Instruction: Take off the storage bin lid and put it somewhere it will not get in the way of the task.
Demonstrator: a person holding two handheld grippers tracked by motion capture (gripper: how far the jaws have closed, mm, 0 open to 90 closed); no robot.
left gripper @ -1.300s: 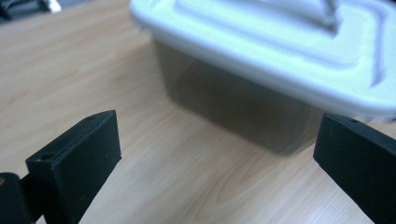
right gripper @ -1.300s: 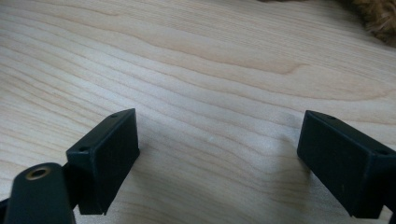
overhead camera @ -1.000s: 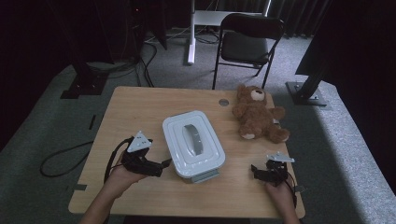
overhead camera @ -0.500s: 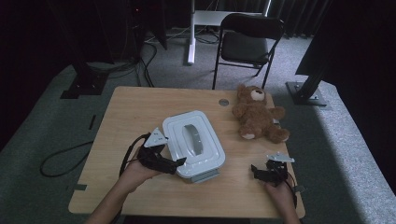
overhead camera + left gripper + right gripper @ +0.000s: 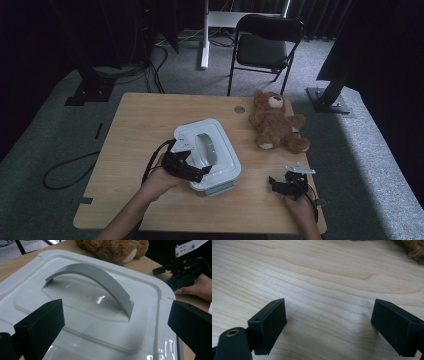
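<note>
Left forearm: we see it enter from the bottom edge of the high view, angled up and to the right.
Left hand (image 5: 159,181): we see it wrapped around the rear of its gripper.
Left gripper (image 5: 200,173): we find it pointing right, its jaws spread wide apart with nothing between them.
Left cable: we trace a dark loop behind the gripper.
Right hand (image 5: 300,206): we see it low at the right, knuckles up.
Right gripper (image 5: 272,183): we find it pointing left, resting low, jaws parted wide and empty.
Right gripper plate: we note it lying on top.
</note>
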